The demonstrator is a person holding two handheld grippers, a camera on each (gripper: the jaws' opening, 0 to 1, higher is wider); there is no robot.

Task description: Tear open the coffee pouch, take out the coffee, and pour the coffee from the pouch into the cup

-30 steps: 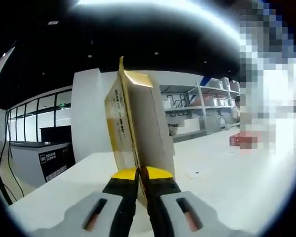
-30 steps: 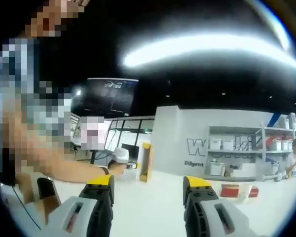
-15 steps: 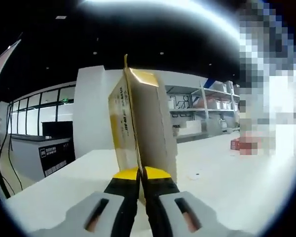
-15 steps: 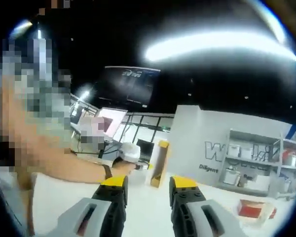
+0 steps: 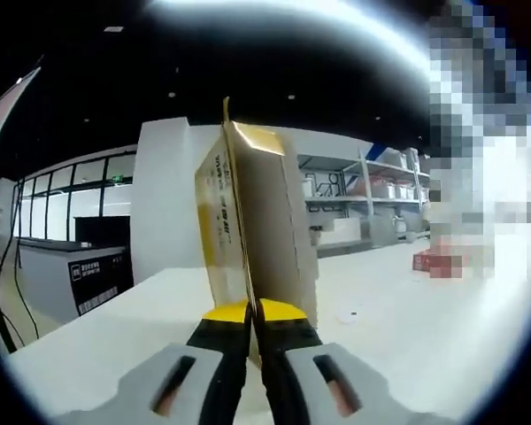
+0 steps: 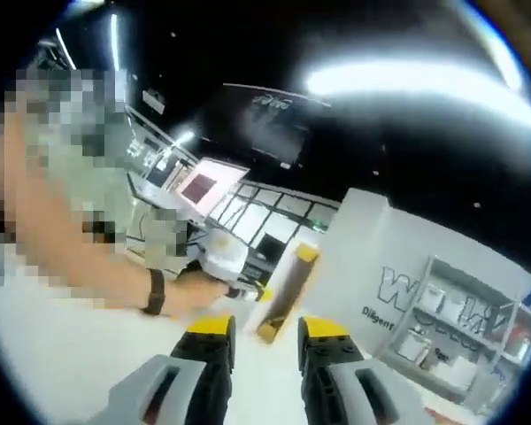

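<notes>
1. In the left gripper view, the left gripper [image 5: 250, 312] was clenched on the lower edge of the coffee pouch [image 5: 252, 230], its yellow-tipped jaws pressed together with the pouch pinched between them.
2. The coffee pouch stood upright above the jaws, a gold and tan packet seen nearly edge-on, with dark print running down its left face and a bright gold patch at its top corner.
3. Below and behind the pouch lay a white table [image 5: 398, 328], with a small dark speck on it to the right of the jaws.
4. Beyond the table stood a white wall block [image 5: 159, 204], a dark counter [image 5: 71, 279] at the left and shelving [image 5: 354, 195] holding boxes at the right.
5. In the right gripper view, the right gripper [image 6: 255, 329] had its jaws parted with a narrow gap and nothing between them.
6. The same pouch [image 6: 285, 290] appeared just above and between those jaw tips, tilted, held at its lower end by the other gripper in the person's hand [image 6: 199, 288].
7. That arm wore a dark wristband [image 6: 153, 290].
8. A white wall with large lettering [image 6: 425, 301] and shelves showed at the right of that view.
</notes>
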